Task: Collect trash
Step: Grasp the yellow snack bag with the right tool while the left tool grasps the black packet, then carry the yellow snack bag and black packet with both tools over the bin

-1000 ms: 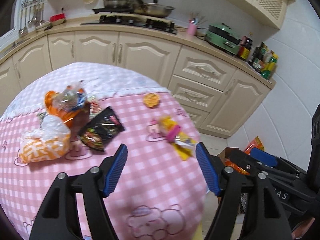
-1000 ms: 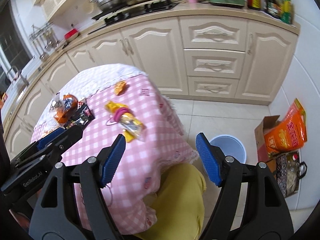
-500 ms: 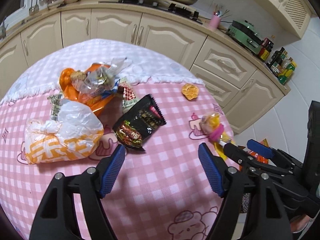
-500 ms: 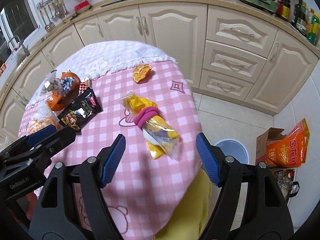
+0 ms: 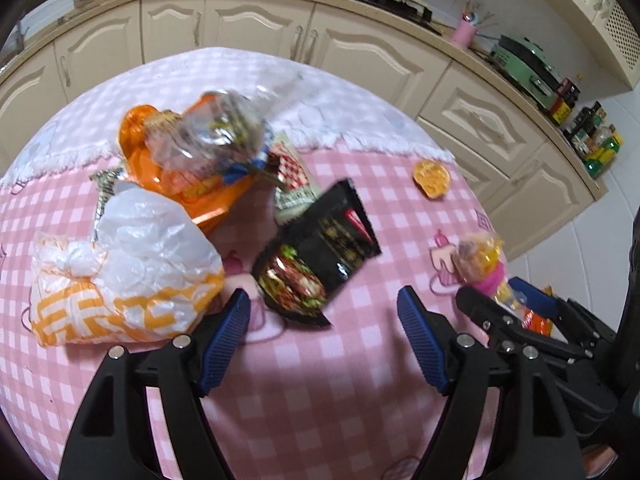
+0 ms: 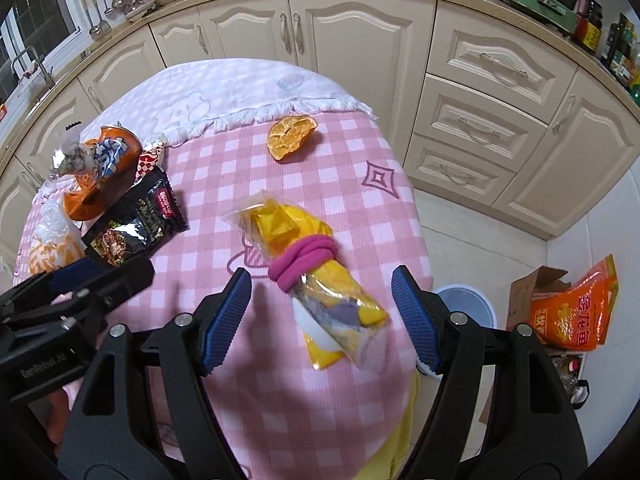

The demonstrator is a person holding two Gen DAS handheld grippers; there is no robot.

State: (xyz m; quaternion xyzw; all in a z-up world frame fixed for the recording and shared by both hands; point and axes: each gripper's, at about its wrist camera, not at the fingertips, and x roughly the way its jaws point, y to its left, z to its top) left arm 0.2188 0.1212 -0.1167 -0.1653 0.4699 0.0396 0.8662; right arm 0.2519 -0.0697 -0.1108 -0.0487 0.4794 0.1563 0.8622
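Observation:
Trash lies on a round table with a pink checked cloth (image 5: 340,400). My left gripper (image 5: 323,340) is open and empty, hovering just short of a black snack wrapper (image 5: 320,252). Left of it lies a white and orange plastic bag (image 5: 124,280), behind that an orange bag with a clear wrapper (image 5: 200,148). My right gripper (image 6: 320,316) is open and empty, its jaws either side of a yellow packet bound with a pink band (image 6: 312,272). An orange peel (image 6: 290,136) lies farther back. A blue-rimmed bin (image 6: 468,304) stands on the floor beside the table.
Cream kitchen cabinets (image 6: 360,32) curve behind the table. A cardboard box with an orange bag (image 6: 572,312) sits on the floor at right. Each gripper shows in the other's view, the right one (image 5: 520,320) and the left one (image 6: 72,292).
Both grippers have moved forward and down over the table. The black wrapper and the yellow packet now sit much closer to the open jaws.

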